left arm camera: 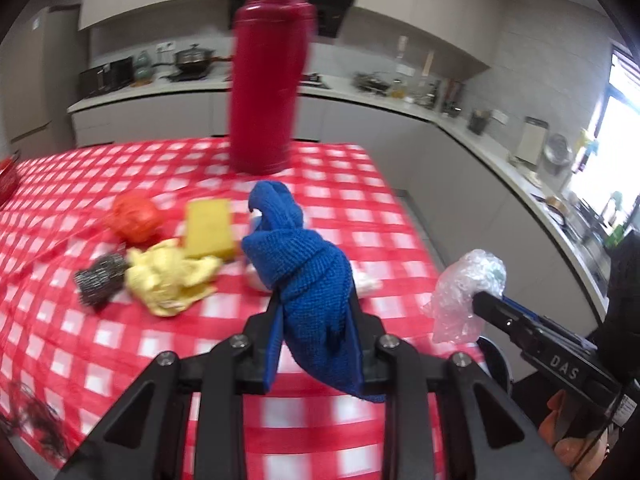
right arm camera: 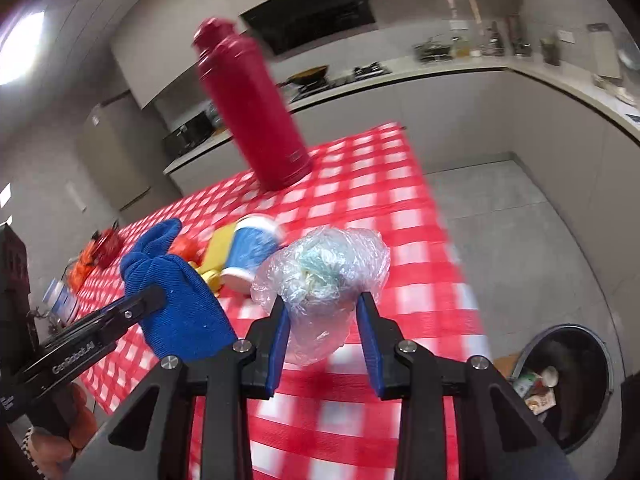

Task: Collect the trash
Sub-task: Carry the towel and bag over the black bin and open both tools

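I had both grips loaded above the checked tablecloth [left arm camera: 120,320]: my left gripper [left arm camera: 316,308] was clamped on the blue cloth [left arm camera: 308,264], which bunched up ahead of the fingers and hung down between them, and my right gripper [right arm camera: 324,320] was clamped on the crumpled clear plastic bag [right arm camera: 320,276], its bulk puffing out above the pads. Both bundles were clear of the table. The trash bin [right arm camera: 576,384] stood on the floor off the table's right edge, near me, open, with scraps already inside. To do this carry well, I judged I should keep both grips firm, since the bag was slippery and only a narrow part of it was pinched, and swing the right hand over the bin first, letting go only once the bag sat squarely above the opening. The red thermos [left arm camera: 270,80] stood at the far side, well apart, so it posed little risk. A yellow rag [left arm camera: 168,276], yellow sponge [left arm camera: 210,228], steel scourer [left arm camera: 100,280], orange wad [left arm camera: 134,216] and a blue paper cup [right arm camera: 252,248] lay on the table for later.
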A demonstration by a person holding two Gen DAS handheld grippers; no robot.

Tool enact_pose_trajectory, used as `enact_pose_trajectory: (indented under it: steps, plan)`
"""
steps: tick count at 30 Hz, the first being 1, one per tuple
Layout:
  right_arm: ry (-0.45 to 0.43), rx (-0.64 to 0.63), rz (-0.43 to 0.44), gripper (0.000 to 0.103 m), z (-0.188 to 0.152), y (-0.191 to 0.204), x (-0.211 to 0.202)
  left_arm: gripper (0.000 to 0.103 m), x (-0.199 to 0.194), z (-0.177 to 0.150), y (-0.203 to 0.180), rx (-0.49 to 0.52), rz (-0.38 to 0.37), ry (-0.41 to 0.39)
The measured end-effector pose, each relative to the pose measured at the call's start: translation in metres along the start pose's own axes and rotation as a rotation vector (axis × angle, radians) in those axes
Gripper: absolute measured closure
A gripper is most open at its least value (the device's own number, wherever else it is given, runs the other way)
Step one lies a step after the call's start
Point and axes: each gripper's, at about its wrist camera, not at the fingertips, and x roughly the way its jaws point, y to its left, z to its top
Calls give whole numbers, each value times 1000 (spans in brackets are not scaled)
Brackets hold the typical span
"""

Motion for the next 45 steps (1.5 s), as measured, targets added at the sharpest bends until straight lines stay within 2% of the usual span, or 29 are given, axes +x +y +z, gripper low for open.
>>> enact_pose_trajectory:
  steps: [8, 12, 17, 24, 30, 35, 40, 42, 45]
  plan:
    - [-47, 118, -158, 67, -14, -96, -60, 74, 22, -9, -92, 104, -163, 51]
    - [-38, 193, -237, 67, -31, -151, -82, 74, 43, -19, -149, 159, -259, 109]
    - [9, 261, -297, 67, -53, -215, -91, 74, 70, -38, -210, 228, -310, 176]
    - [100, 299, -315, 67, -84, -279, -77, 74, 118, -74, -269, 293, -261, 271]
    - [180, 301, -315, 67, -97, -317, -53, 73, 150, -100, -294, 312, -199, 352]
    - [240, 301, -319, 63, -102, -340, -34, 70, 170, -115, -303, 320, -166, 403]
    - [260, 308, -324, 56, -104, -354, -28, 60, 181, -120, -313, 320, -142, 426]
    - [259, 312, -322, 55, -102, -357, -29, 43, 179, -117, -312, 318, -130, 407]
    - [244, 312, -319, 52, -96, -353, -30, 42, 167, -107, -309, 300, -117, 366]
